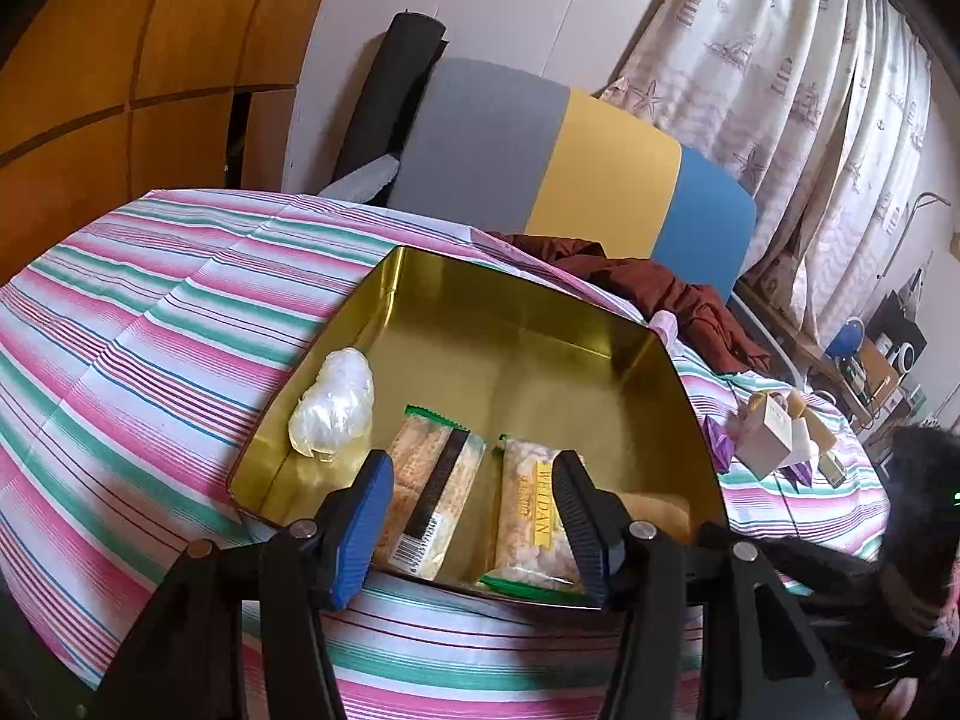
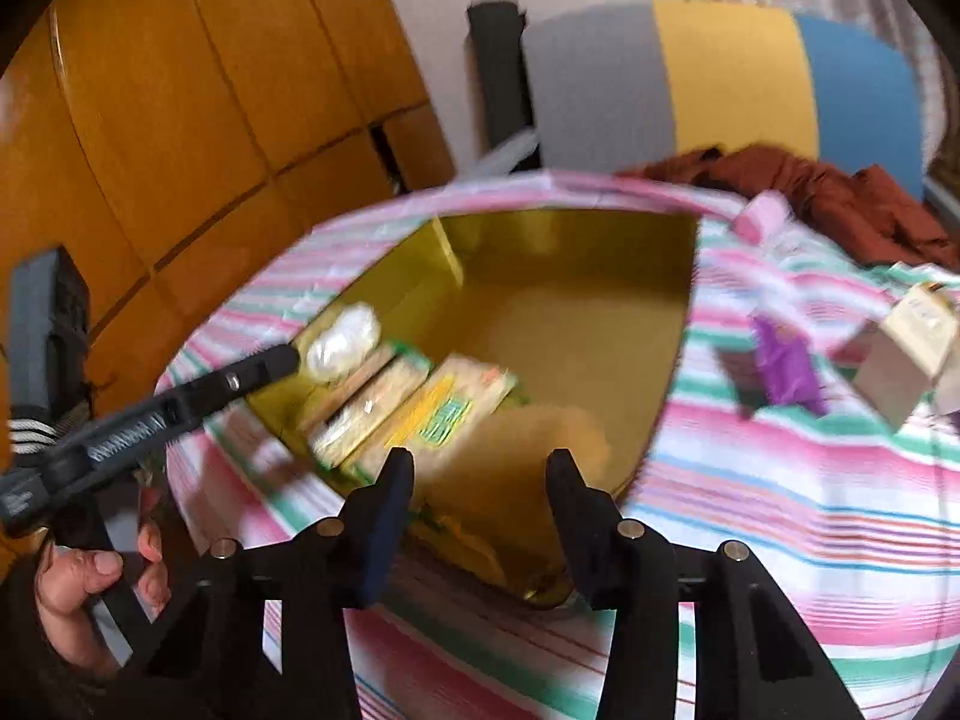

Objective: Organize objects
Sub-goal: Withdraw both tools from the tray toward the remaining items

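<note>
1. Snack packets lie in a gold tin (image 1: 528,324) that sits open on a table covered with a striped cloth (image 1: 150,330) of pink, green and white.
2. Left wrist view: two packets lie side by side at the tin's near end, one with a black stripe and a barcode (image 1: 432,492), the other printed with yellow lettering (image 1: 531,516).
3. A white plastic bundle (image 1: 333,408) rests against the tin's left wall.
4. The left gripper (image 1: 471,519) hovers over the near rim of the tin, jaws apart with nothing between its pads; the two packets show in the gap below.
5. Right of the tin, on the cloth, stand a small beige box (image 1: 771,438) and purple wrappers (image 1: 720,438), apart from the tin.
6. Behind the table are a chair back in grey, yellow and blue (image 1: 558,162), a dark red cloth (image 1: 660,294) and patterned curtains (image 1: 810,60).
7. Right wrist view: this picture is blurred. The right gripper (image 2: 480,516) hangs over the tin's (image 2: 570,300) near corner, fingers parted and empty.
8. Packets (image 2: 414,414) lie in the tin's left part, with a pale tan shape (image 2: 540,450) just beside them that I cannot identify.
9. The left gripper (image 2: 288,360) comes in from the left, its tip near the white bundle (image 2: 345,342); whether they touch I cannot tell.
10. A hand (image 2: 90,594) holds that gripper's handle at lower left.
11. The beige box (image 2: 906,360) and a purple wrapper (image 2: 786,366) lie on the cloth to the right.
</note>
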`<control>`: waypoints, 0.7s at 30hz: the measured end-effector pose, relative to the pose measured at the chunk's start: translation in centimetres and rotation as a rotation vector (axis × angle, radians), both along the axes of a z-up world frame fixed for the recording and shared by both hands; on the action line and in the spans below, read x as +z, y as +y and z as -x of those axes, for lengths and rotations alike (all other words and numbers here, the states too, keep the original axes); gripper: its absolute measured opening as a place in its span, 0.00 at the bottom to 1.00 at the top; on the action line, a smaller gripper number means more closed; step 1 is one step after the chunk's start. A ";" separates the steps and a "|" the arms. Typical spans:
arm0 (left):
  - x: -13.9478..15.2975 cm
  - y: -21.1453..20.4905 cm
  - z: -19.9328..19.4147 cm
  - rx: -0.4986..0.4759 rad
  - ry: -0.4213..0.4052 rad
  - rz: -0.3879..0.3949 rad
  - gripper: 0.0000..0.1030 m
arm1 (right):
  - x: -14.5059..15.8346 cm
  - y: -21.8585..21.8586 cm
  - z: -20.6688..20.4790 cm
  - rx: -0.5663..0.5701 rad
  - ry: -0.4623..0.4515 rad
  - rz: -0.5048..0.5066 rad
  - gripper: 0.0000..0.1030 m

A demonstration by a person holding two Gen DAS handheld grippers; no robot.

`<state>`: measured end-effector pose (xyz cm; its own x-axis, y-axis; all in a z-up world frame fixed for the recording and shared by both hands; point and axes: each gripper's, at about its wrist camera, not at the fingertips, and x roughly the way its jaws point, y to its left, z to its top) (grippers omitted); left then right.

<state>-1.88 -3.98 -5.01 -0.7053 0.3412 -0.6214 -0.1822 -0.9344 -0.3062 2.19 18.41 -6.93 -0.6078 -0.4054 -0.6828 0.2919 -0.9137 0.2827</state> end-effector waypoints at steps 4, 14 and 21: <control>0.1 0.2 -0.2 -0.001 -0.006 -0.001 0.54 | -0.8 0.2 0.4 -0.023 -0.037 0.048 0.47; -0.3 1.6 -0.4 -0.036 -0.032 -0.035 0.54 | 1.2 2.5 -1.0 -0.095 0.052 0.060 0.59; 0.0 3.1 -0.9 -0.087 -0.037 -0.039 0.54 | 1.3 3.4 -1.2 -0.123 0.065 0.063 0.60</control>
